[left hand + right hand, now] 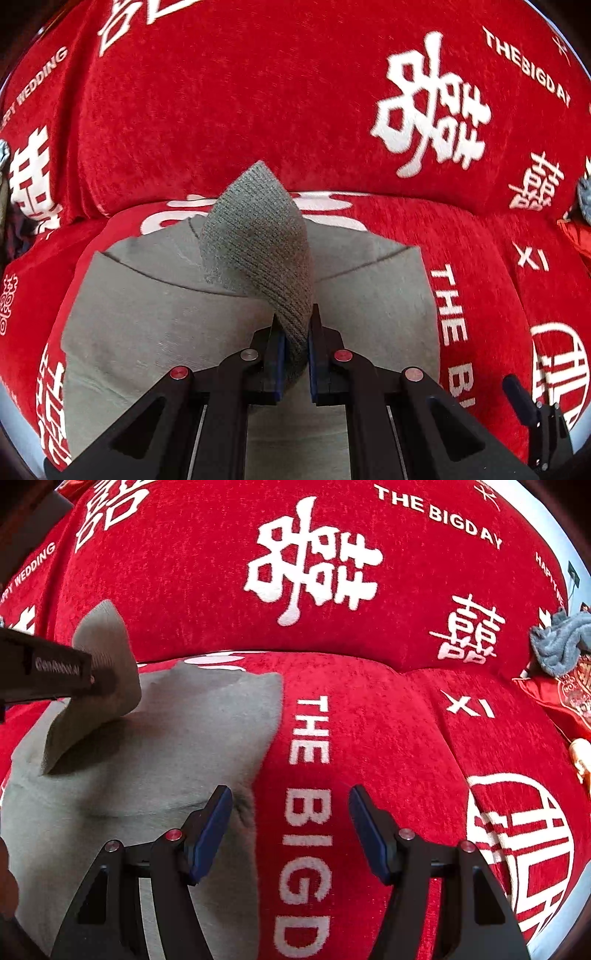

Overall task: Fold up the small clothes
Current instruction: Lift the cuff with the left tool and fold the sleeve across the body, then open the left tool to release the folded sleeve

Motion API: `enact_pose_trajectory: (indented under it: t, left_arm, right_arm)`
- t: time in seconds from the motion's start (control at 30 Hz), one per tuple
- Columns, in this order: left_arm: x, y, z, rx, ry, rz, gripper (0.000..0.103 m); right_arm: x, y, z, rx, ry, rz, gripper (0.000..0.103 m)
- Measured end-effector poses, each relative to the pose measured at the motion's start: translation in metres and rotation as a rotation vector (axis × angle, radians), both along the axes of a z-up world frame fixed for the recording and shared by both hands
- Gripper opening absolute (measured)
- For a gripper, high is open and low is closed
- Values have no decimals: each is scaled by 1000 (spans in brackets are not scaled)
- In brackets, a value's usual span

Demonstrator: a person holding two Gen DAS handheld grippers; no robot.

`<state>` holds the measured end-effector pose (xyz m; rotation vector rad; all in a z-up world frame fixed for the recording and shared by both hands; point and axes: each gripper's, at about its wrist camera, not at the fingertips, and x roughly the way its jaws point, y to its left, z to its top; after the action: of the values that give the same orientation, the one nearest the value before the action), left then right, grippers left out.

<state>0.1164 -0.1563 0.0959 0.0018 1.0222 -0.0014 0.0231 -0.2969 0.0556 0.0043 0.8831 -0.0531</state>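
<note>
With the small grey knit garment (155, 317) spread on the red printed sofa cover (229, 110), the left gripper (295, 354) pinches its ribbed sleeve cuff (258, 236) mid-fold, the right gripper (291, 827) hangs spread and empty, and next the cuff probably needs laying across the body.

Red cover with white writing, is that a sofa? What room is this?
Probably a living room at home: the red cover drapes over a sofa-like seat and backrest, with a grey garment and a blue-grey cloth lying on it.

The right gripper (290, 821) hangs with jaws apart and empty over the red sofa cover (369, 720), beside the grey garment (147, 775). At left, the left gripper (94, 677) pinches the garment's lifted ribbed cuff (110, 635). A grey-blue cloth (561, 642) lies far right.
</note>
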Motion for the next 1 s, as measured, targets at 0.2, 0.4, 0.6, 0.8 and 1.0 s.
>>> enact_pose_trajectory:
  t: [0.2,0.4,0.6,0.8,1.0]
  left_arm:
    - [2,-14,-19,2,37,-33,11]
    - [5,-11,-32,-69,81,-48,11]
    - [10,4,-50,-184,144,-39,92]
    - [4,9,-55,-203,116,-66,92]
    - [-12,36,-34,-256,53,-91,92]
  right_arm:
    - [-3,-9,-3,18,2,-11,69]
    - [-4,-16,-8,20,9,-23,69]
    - [-7,-19,-9,30,15,-25,69]
    - [-8,-19,-7,40,15,-23,69]
    - [-2,-20,5,107,-6,-22,69]
